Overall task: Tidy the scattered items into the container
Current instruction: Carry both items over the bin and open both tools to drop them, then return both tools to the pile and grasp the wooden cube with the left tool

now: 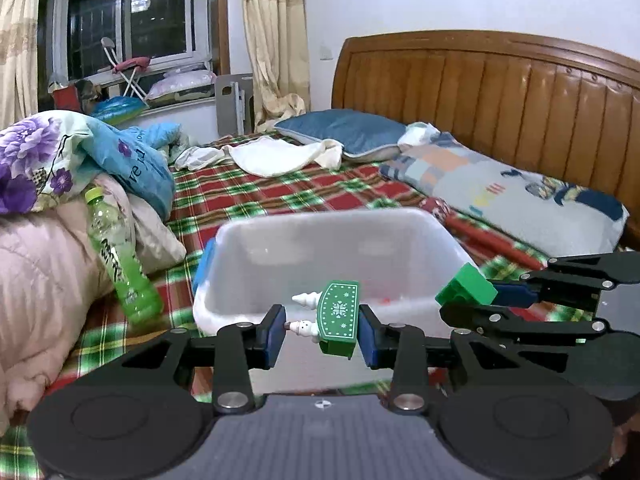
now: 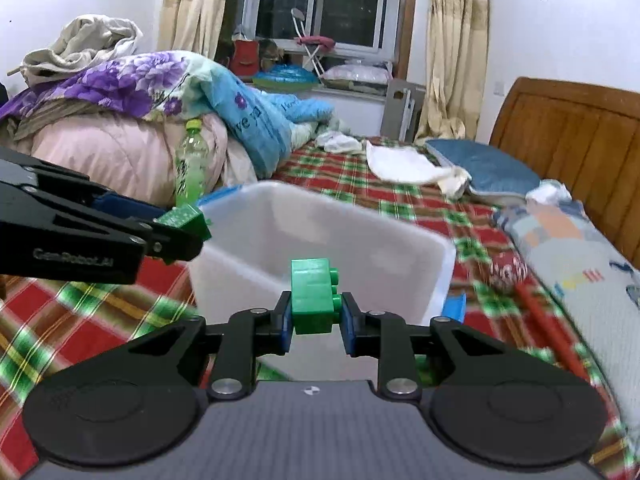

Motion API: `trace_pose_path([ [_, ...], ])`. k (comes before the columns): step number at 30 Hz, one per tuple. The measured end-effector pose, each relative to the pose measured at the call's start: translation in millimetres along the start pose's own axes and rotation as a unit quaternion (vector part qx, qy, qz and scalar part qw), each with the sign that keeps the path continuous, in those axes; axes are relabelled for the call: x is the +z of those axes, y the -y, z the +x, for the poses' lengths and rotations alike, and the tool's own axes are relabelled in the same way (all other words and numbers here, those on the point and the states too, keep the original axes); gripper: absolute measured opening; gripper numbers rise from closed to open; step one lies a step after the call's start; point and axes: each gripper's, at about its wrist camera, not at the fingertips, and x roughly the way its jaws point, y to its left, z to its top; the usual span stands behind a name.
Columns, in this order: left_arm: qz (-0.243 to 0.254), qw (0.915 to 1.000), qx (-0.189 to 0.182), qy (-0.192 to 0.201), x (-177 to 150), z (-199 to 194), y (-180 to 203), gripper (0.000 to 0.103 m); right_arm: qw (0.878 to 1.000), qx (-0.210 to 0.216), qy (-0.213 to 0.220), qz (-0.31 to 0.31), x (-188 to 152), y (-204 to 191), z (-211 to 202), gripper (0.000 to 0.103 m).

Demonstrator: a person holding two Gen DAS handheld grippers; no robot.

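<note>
The left gripper has its fingers clamped on a green snowflake-printed toy piece. The right gripper pinches a green building brick. Both hang at six o'clock of the clear plastic container on the plaid bed.

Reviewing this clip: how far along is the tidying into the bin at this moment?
Mid-job. The bin already seems to hold a small reddish item, blurred. In hand: the left gripper grips a green snowflake block with white snowmen; the right gripper grips a green brick. Both are near the bin, neither dropped in yet. Nothing else loose is clearly visible.
</note>
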Motion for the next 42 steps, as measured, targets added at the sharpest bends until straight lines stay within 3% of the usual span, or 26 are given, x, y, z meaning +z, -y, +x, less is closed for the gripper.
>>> trace_pose_path([
  [10, 0.007, 0.9999, 0.009, 0.001, 36.4, 59.5, -9.1, 0.042, 1.0, 0.0, -0.003, 0.005, 25.0, 18.4, 48.8, 0.027],
  [19, 0.003, 0.9996, 0.011, -0.027, 28.9, 105.5, -13.7, 0.042, 0.999, 0.003, -0.023, 0.026, 20.3, 34.9, 84.2, 0.028],
  [21, 0.003, 0.9993, 0.015, -0.033, 25.9, 109.4, -13.6, 0.047, 0.999, 0.004, -0.032, 0.027, 17.7, 34.2, 91.5, 0.03],
  [23, 0.003, 0.9992, 0.024, -0.033, 23.2, 109.5, -15.2, 0.057, 0.999, 0.006, -0.038, 0.03, 14.8, 34.1, 95.5, 0.045],
  [26, -0.006, 0.9988, 0.034, -0.034, 21.9, 107.0, -20.0, 0.064, 0.999, 0.009, -0.042, 0.032, 13.4, 33.0, 96.8, 0.05],
  [42, -0.003, 0.9989, 0.046, 0.003, 25.7, 39.0, -13.8, 0.068, 1.0, 0.004, 0.007, 0.018, 14.4, 15.2, 23.5, 0.051],
])
